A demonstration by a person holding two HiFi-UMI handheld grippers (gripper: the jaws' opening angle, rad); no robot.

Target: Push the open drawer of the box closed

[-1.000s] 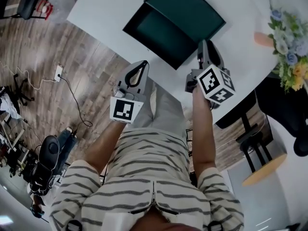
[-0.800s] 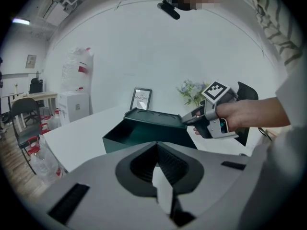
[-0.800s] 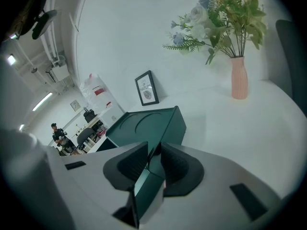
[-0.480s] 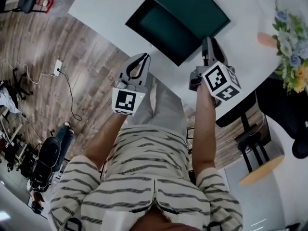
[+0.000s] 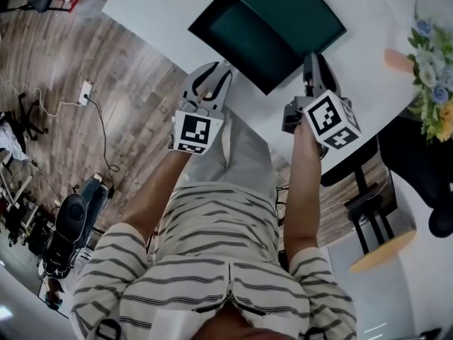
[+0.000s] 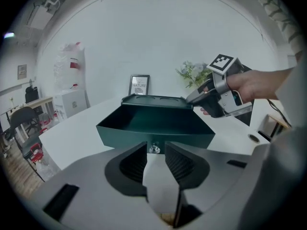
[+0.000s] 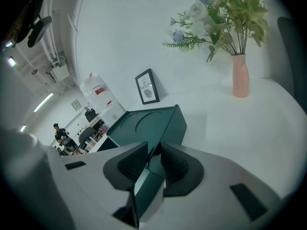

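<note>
A dark green box [image 5: 297, 9] stands on the white table [image 5: 159, 9] with its drawer [image 5: 244, 44] pulled out toward me. In the left gripper view the drawer front [image 6: 153, 131] faces me, its small metal knob [image 6: 154, 150] just at my jaw tips. My left gripper [image 5: 216, 71] [image 6: 155, 143] is open; its jaws have just been opening, and the knob sits between the tips untouched. My right gripper [image 5: 311, 57] [image 7: 154, 148] is shut on the box's near right corner, whose green edge [image 7: 144, 186] fills the gap. It also appears as the right gripper [image 6: 192, 97] beside the box top.
A pink vase of flowers [image 5: 425, 55] [image 7: 240, 75] stands on the table right of the box. A framed picture [image 6: 139, 85] [image 7: 147, 86] leans behind it. A black chair [image 5: 414, 154] and a round stool [image 5: 386, 250] stand to my right; cables lie on the wooden floor [image 5: 106, 119].
My left gripper has moved forward to the drawer front and its jaws have gone from shut to spread. The right gripper has stayed at the box's corner.
</note>
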